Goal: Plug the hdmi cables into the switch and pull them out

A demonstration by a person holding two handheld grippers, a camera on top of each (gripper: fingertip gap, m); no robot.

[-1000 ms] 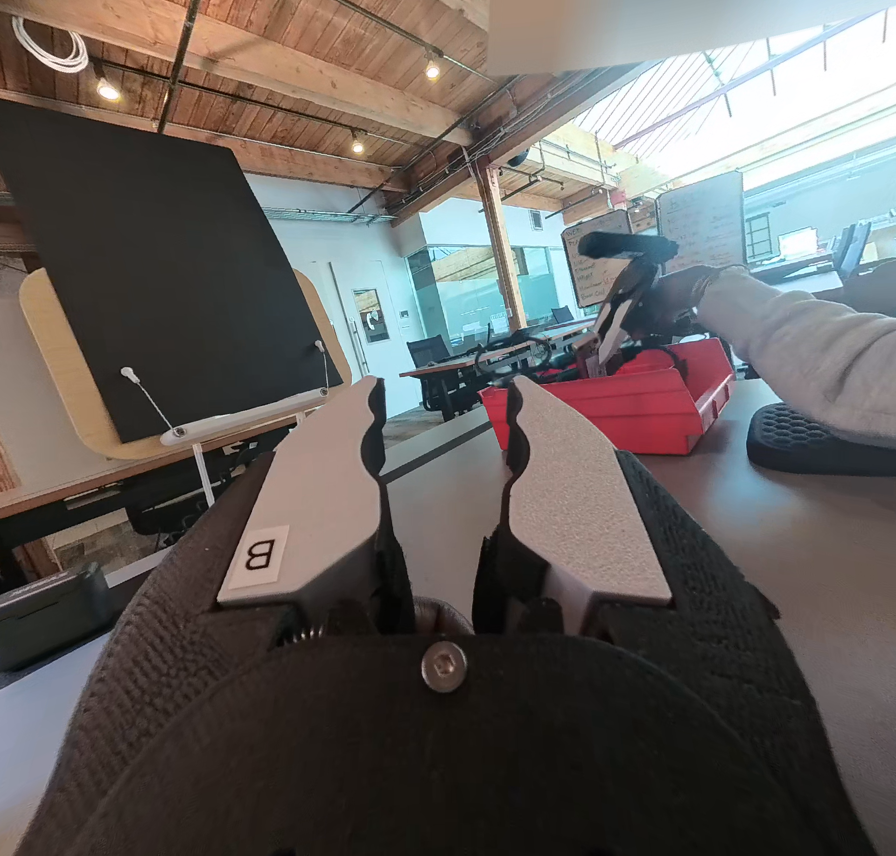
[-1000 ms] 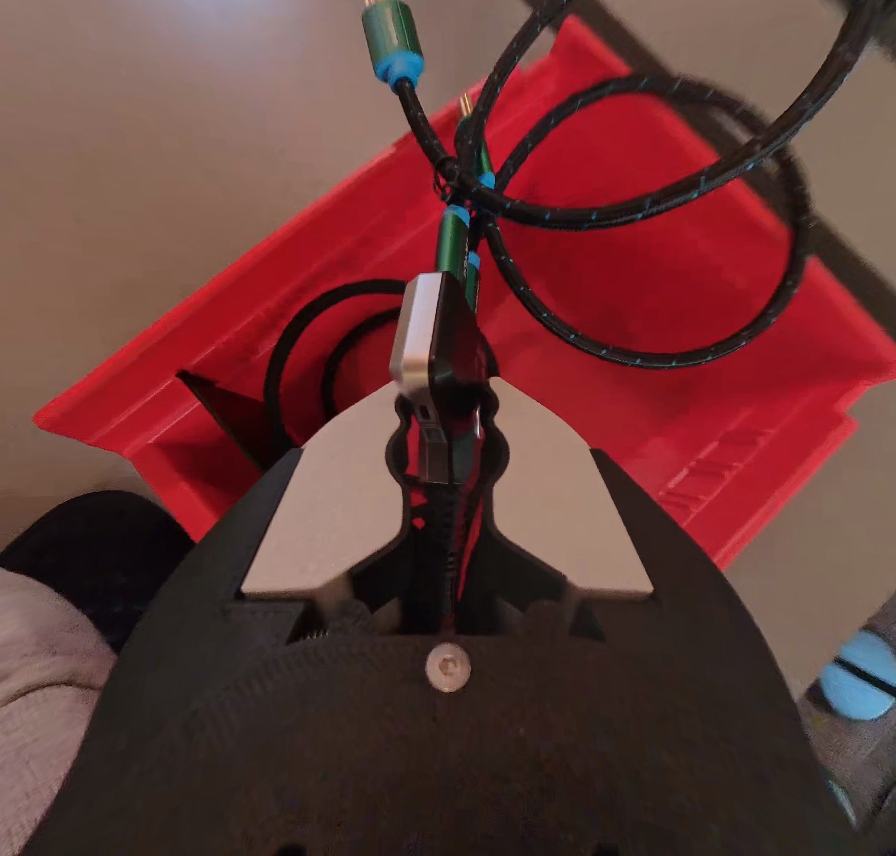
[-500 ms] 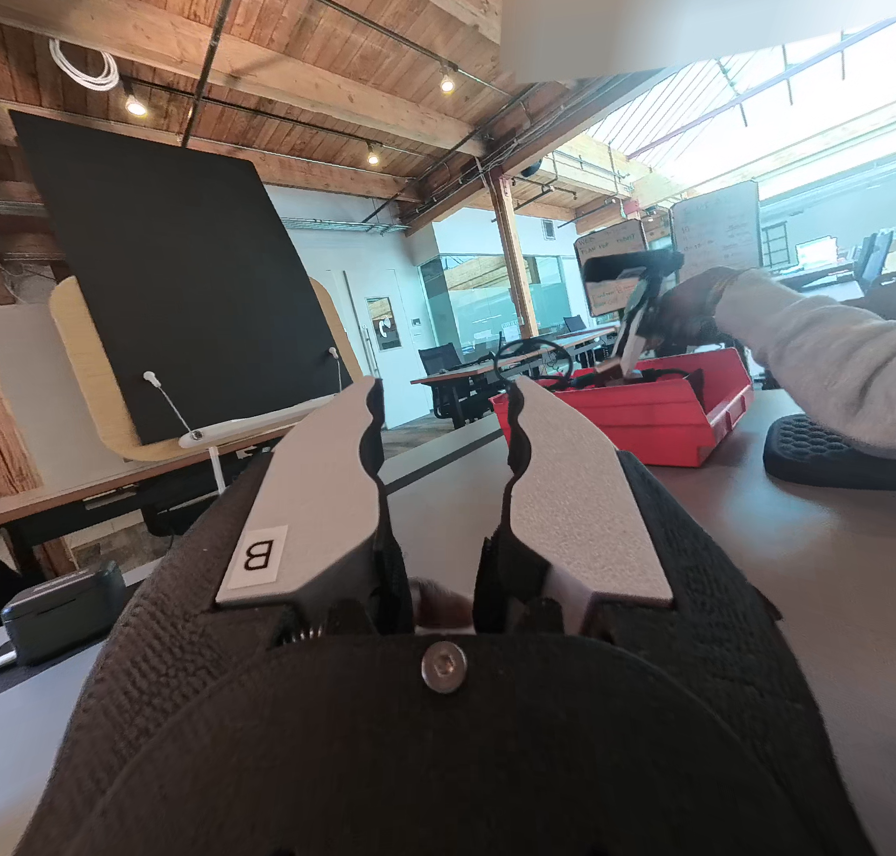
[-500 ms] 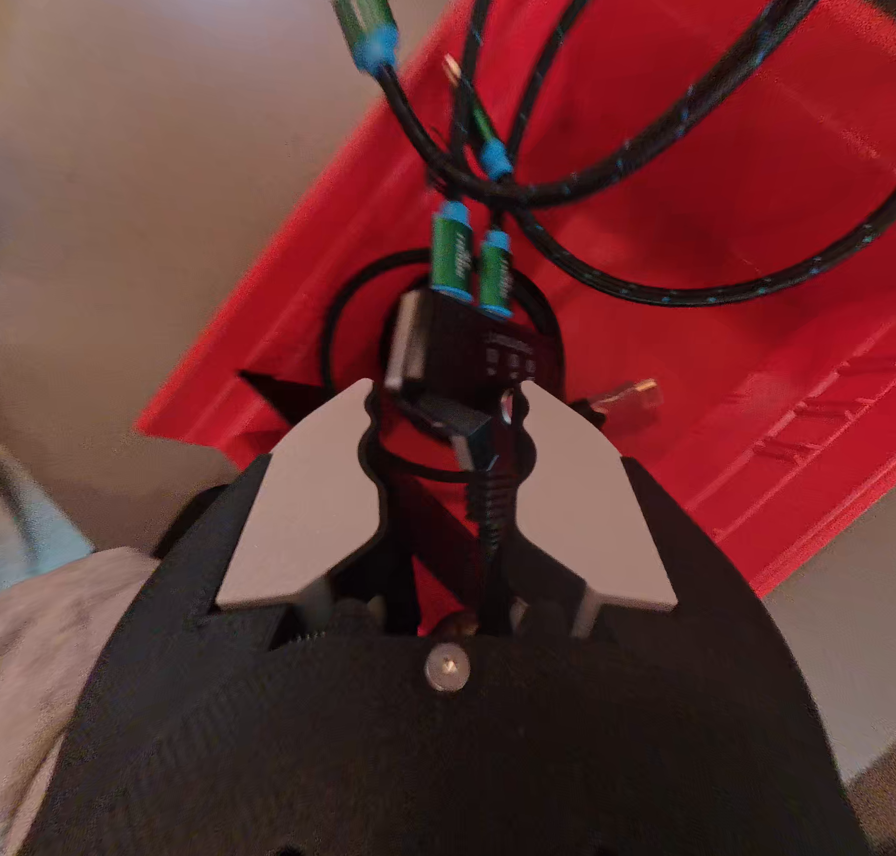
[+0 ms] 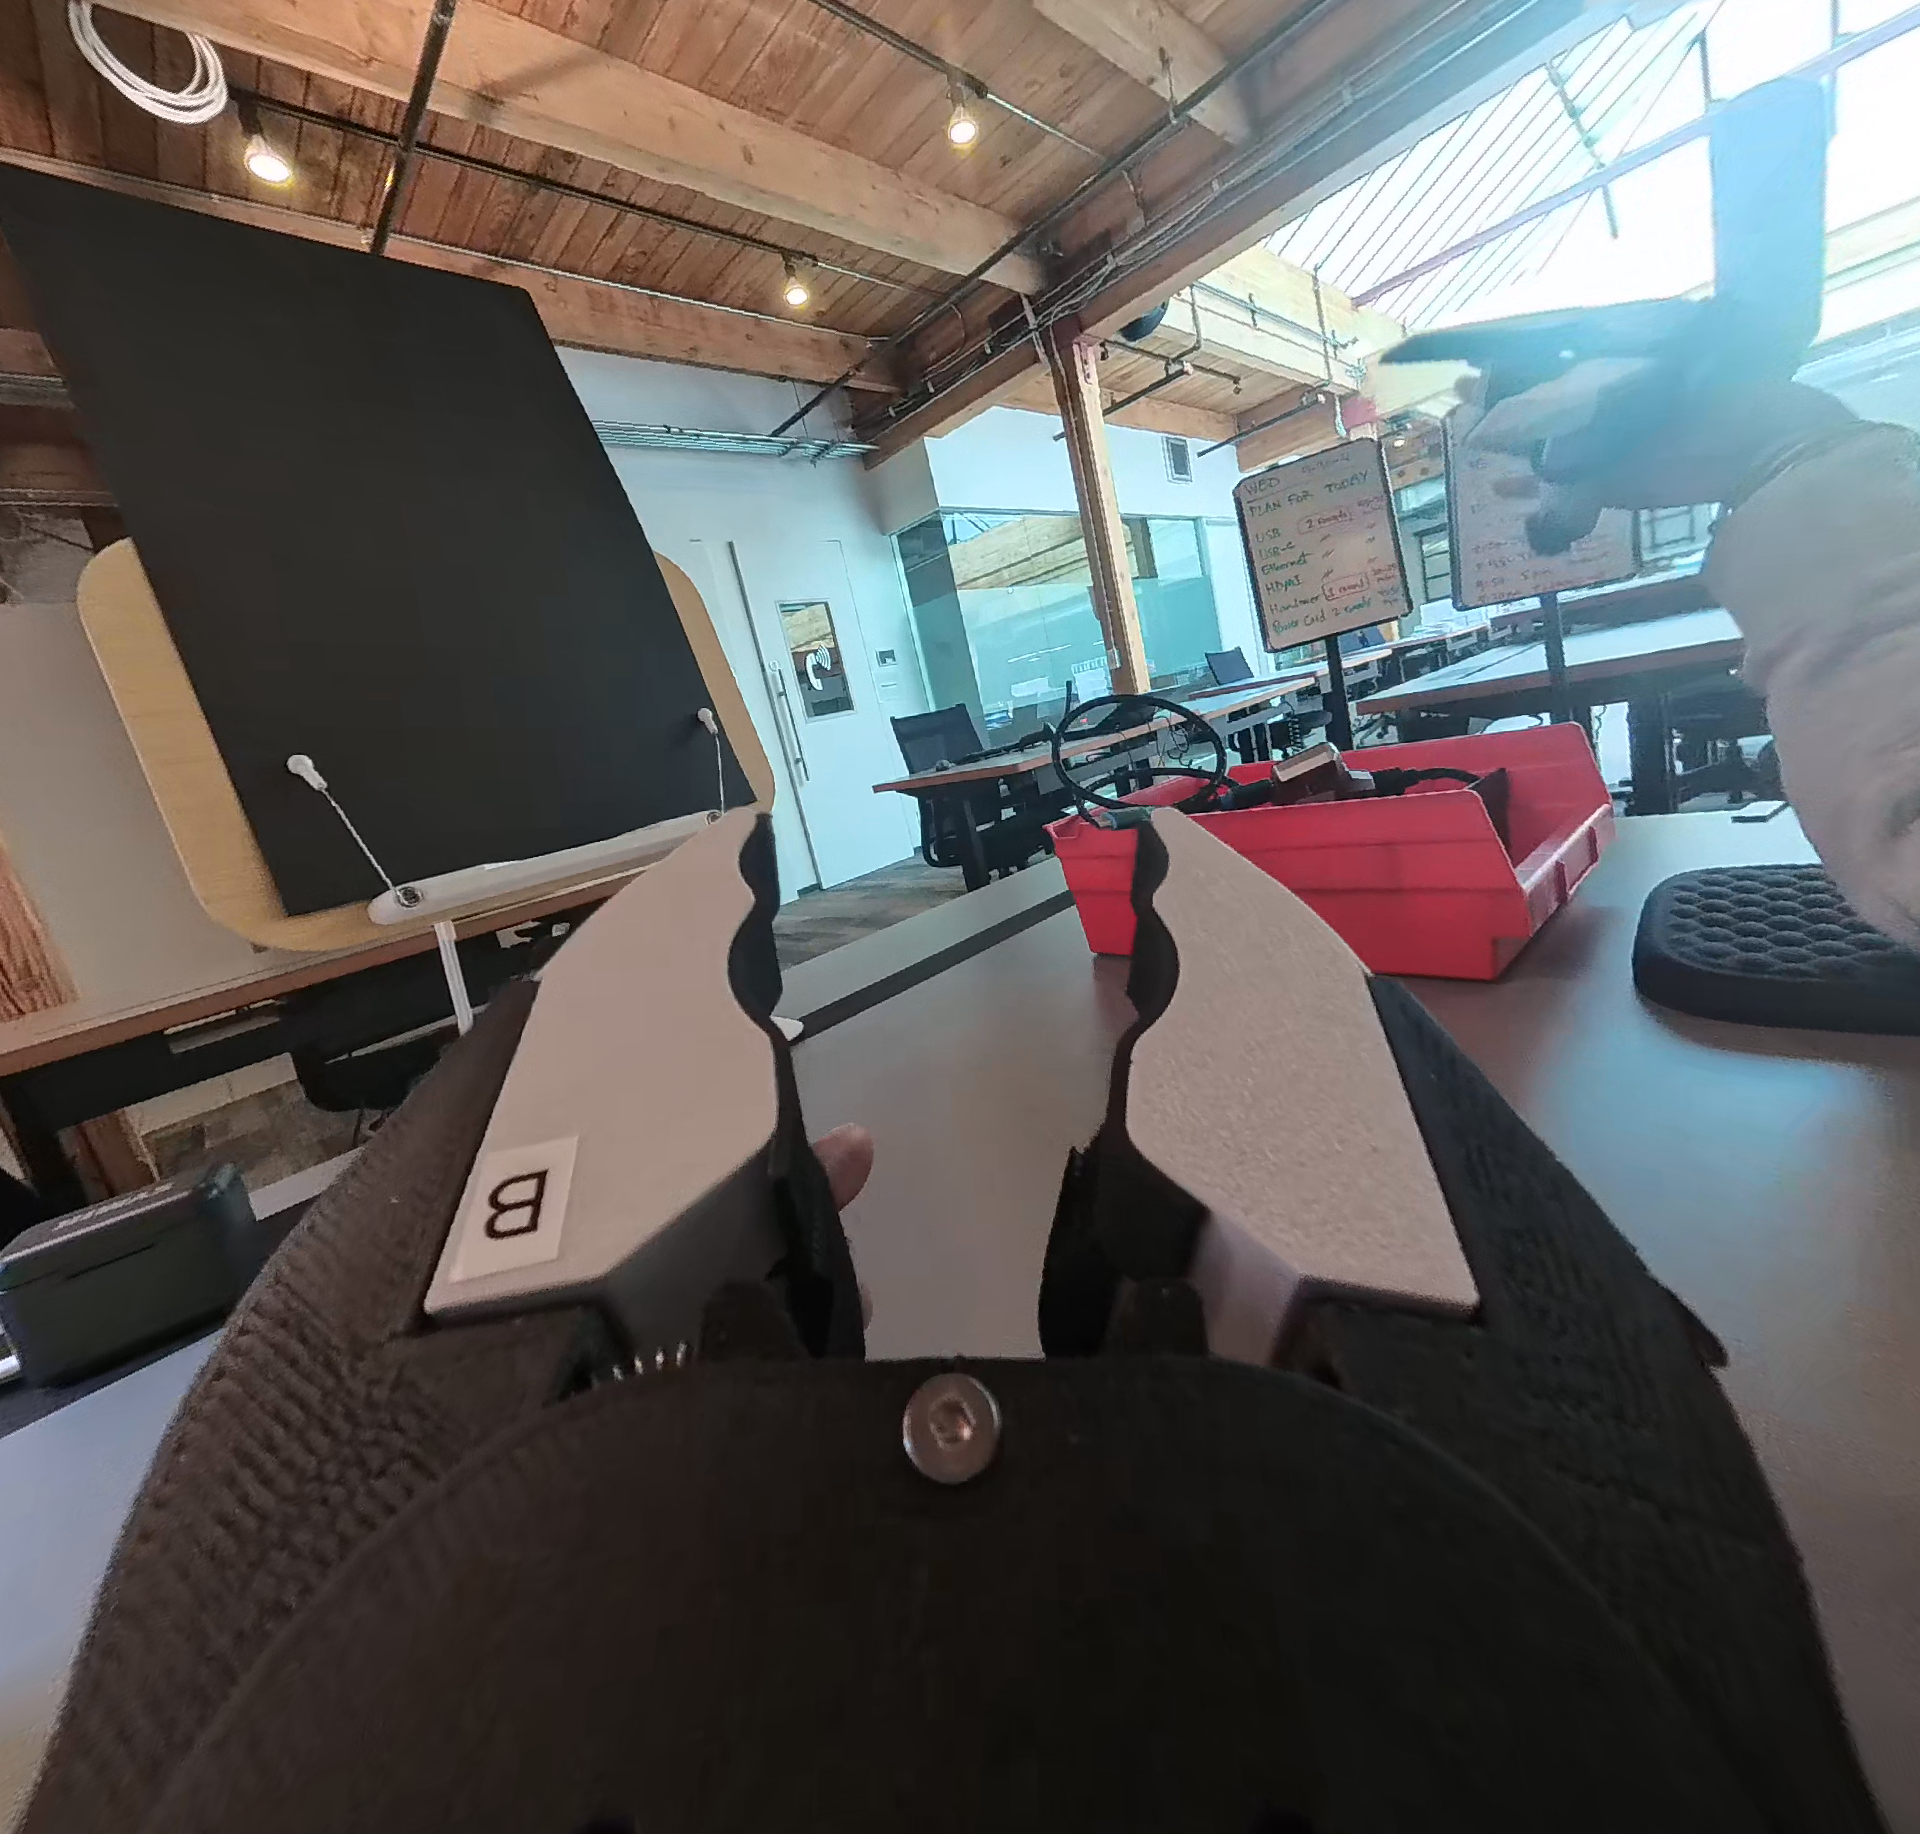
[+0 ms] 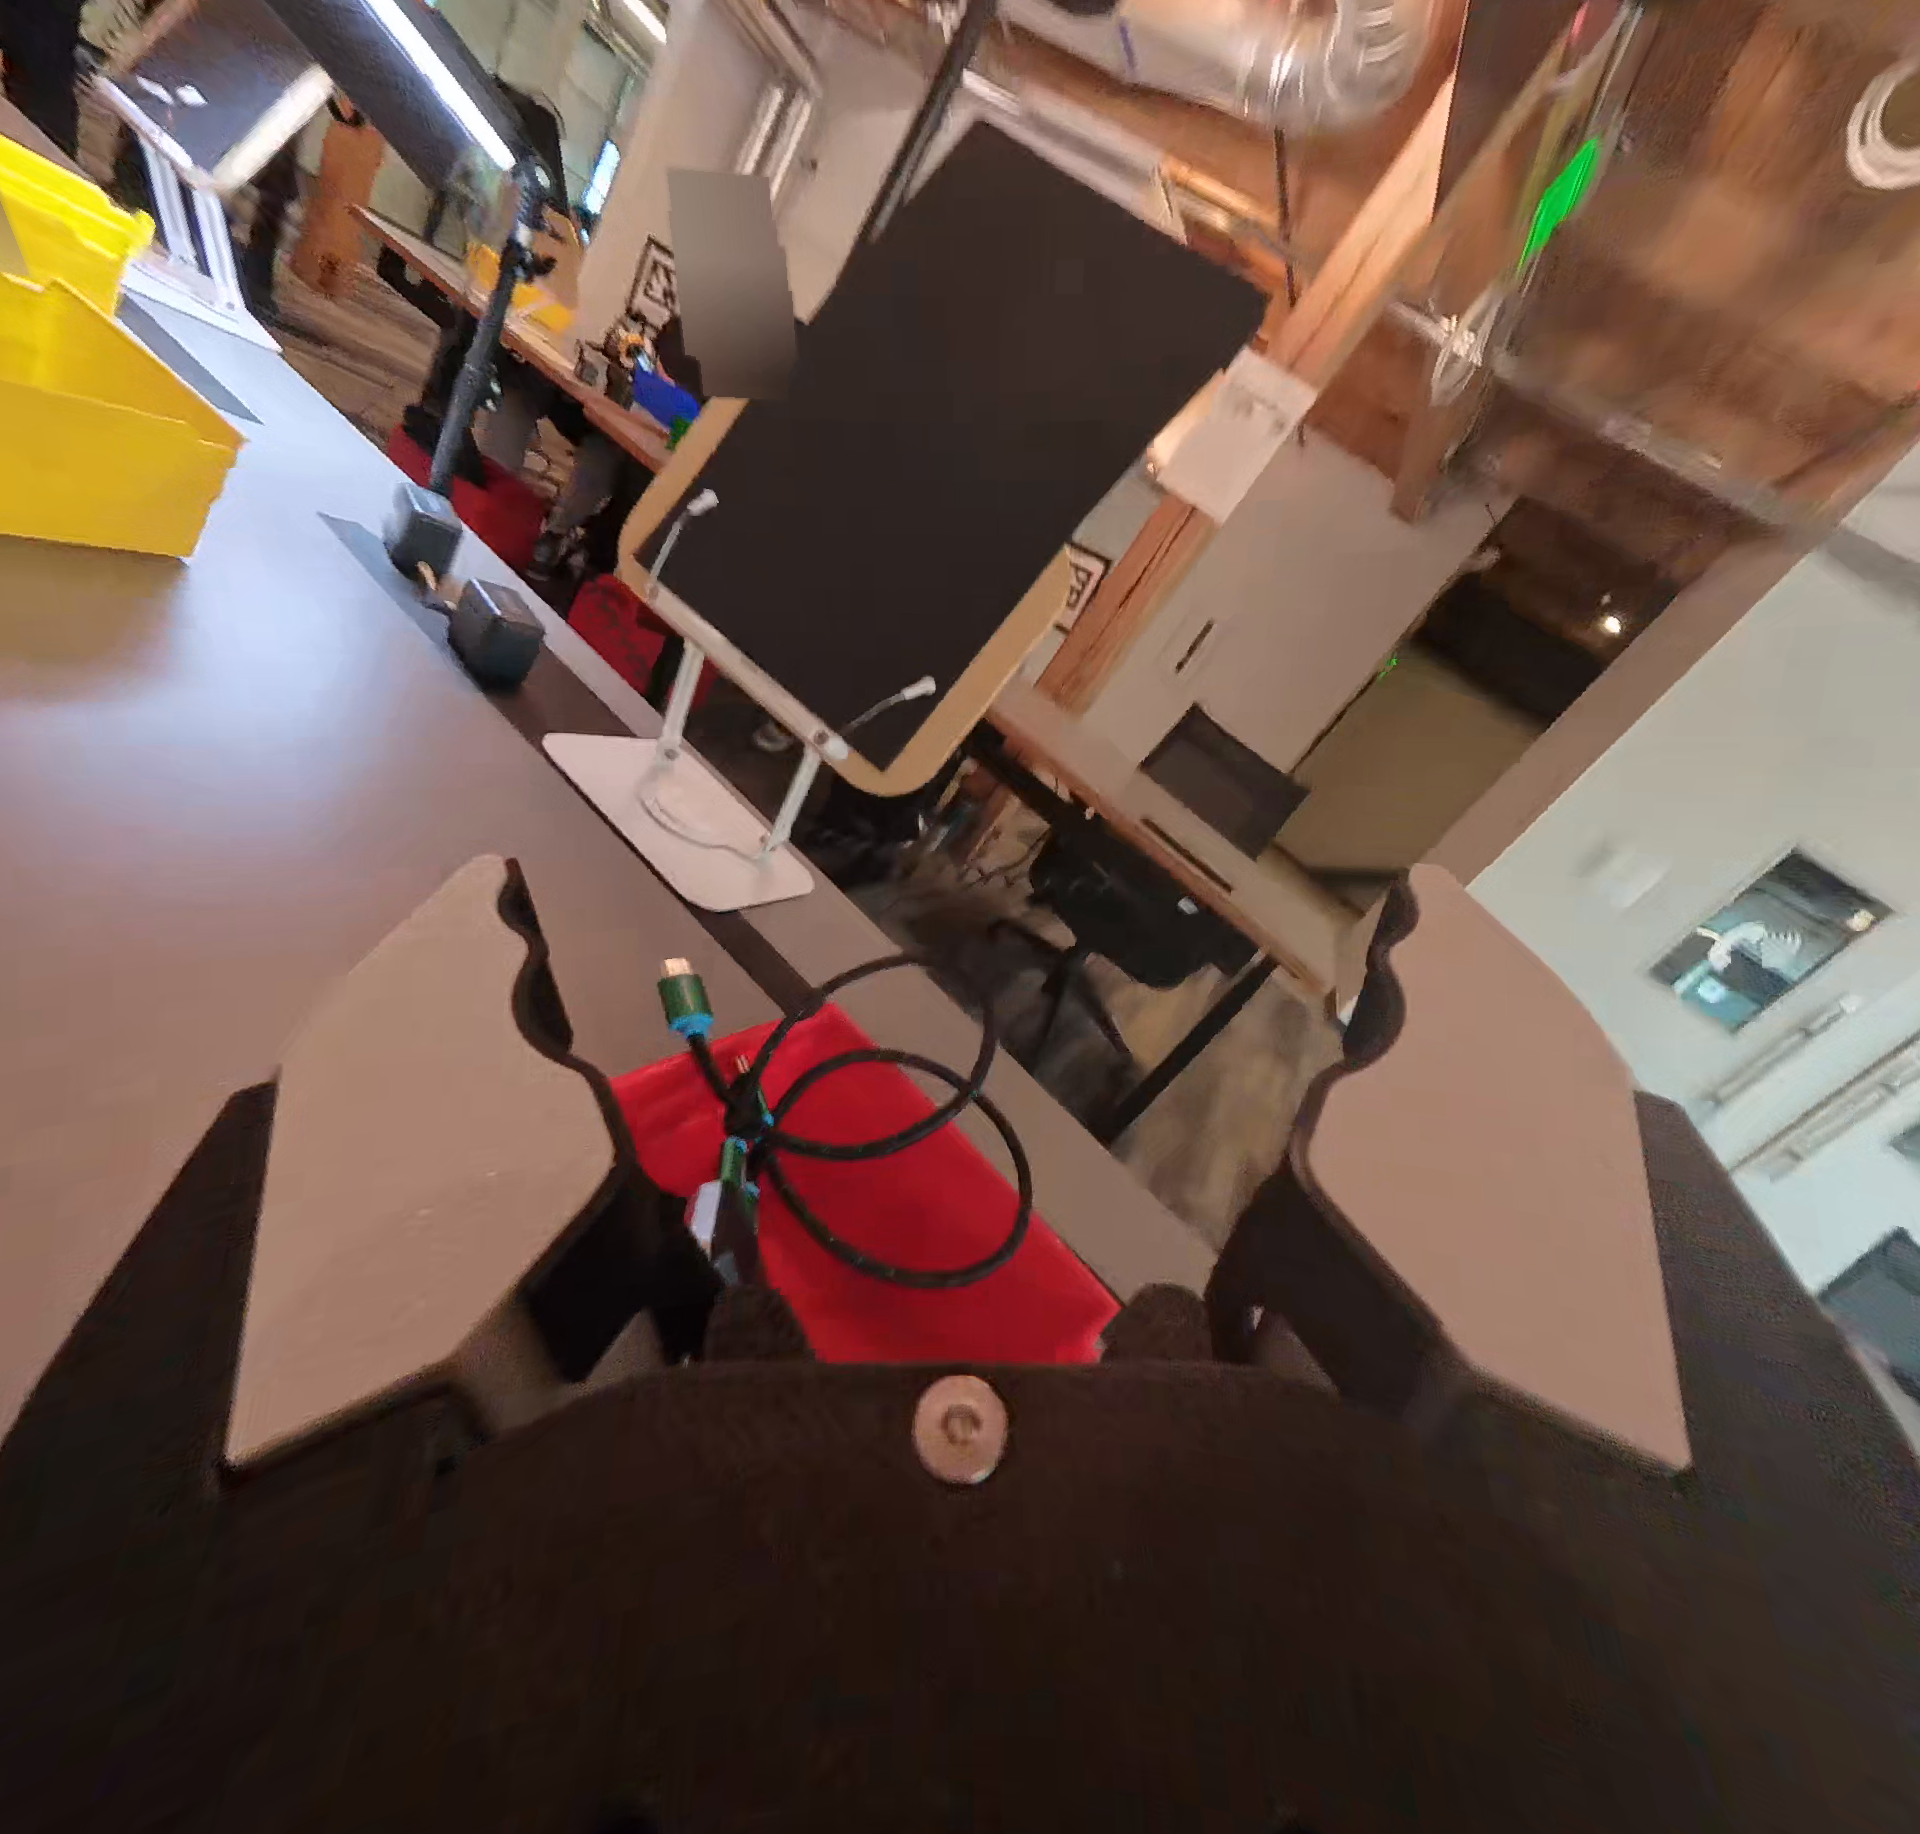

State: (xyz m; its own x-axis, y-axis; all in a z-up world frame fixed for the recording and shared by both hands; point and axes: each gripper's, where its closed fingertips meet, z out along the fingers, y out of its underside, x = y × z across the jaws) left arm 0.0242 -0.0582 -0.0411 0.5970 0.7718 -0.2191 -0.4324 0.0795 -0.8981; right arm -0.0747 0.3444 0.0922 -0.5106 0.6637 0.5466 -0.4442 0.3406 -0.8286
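Room: an open office with a wooden ceiling and long desks; you work on a grey table [image 5: 1351, 1109], and a dark board on a white stand [image 6: 935, 413] is at its far edge.
Red bin: the red bin [image 5: 1351, 880] stands on the table ahead of your left gripper, well apart from it.
Switch: the small silver and black switch [image 6: 717, 1213] lies in the bin, with green plugs seated in it as far as I can tell.
HDMI cables: the braided black hdmi cables [image 6: 904, 1140] make loops above the red floor; one free green plug [image 6: 684, 1000] points up past the bin edge.
Left gripper: your left gripper [image 5: 956, 849] has its jaws moderately apart and holds nothing.
Right gripper: your right gripper [image 6: 951, 911] is spread wide and empty, above the bin.
Handling: I judge the switch light and smooth, so it may slide or lift when a cable pulls it. The cables look stiff and springy.
Where to hold: take the switch by its flat sides, and the plug by its green metal shell, not by the cord.
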